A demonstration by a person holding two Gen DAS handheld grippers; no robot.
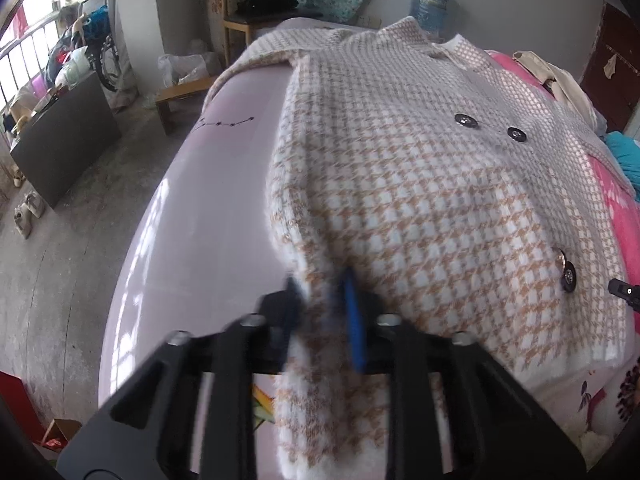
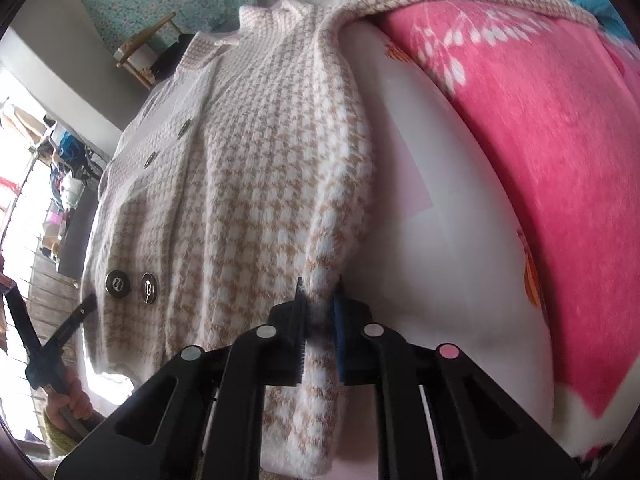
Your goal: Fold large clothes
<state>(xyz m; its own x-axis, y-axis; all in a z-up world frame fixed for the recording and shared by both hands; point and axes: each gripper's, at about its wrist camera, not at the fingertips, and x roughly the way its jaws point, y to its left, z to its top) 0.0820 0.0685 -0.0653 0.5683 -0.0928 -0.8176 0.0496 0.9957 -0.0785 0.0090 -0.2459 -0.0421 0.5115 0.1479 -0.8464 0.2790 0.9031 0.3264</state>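
Gripping the houndstooth coat (image 1: 420,200) by its sleeves, the left gripper (image 1: 320,312) and right gripper (image 2: 320,320) each clamp woolly fabric; no readable writing shows anywhere.

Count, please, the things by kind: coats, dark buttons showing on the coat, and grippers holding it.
Beige-and-white houndstooth knit coat: 1
Dark round buttons: 4
Grippers, left gripper and right gripper: 2
Total: 7

Daylight from a barred window (image 1: 24,52) falls on grey concrete floor (image 1: 80,240) beside a wooden chair (image 1: 256,12).
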